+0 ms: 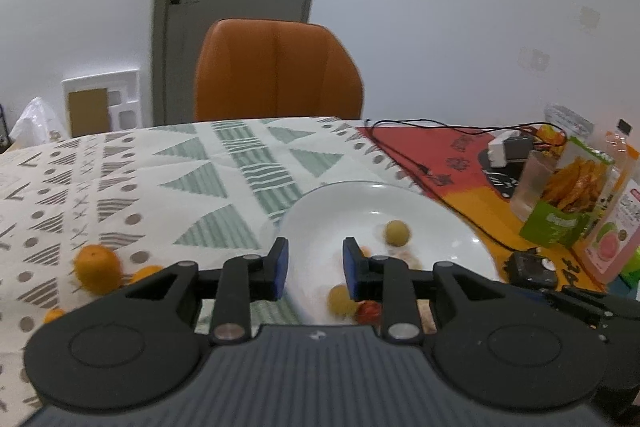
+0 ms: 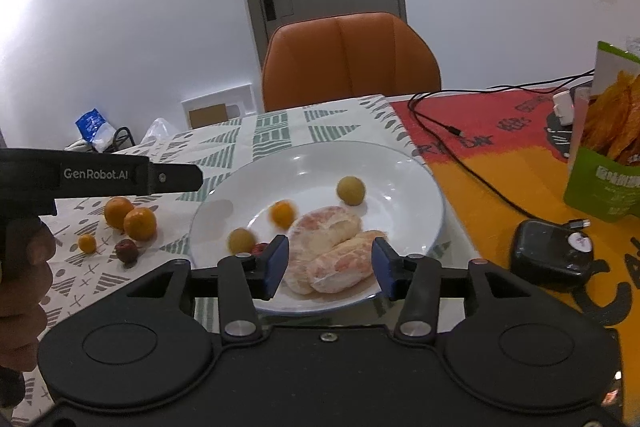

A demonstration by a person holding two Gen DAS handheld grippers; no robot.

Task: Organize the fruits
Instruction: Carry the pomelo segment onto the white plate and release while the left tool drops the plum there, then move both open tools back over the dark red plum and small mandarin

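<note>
Plate [image 2: 420, 187] holds pomelo segments [image 2: 332, 251] and small, blurred fruits, possibly kumquats; oranges [image 2: 130, 219] lie left of it. Left gripper [image 1: 315, 269] and right gripper [image 2: 330, 263] are held open, empty.

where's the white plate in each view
Left wrist: the white plate sits centre-right, just beyond the left tongs, its near part hidden behind them.
Right wrist: the plate fills the centre, beyond the right tongs.
Shared landmark: the orange chair behind the table in both.
</note>
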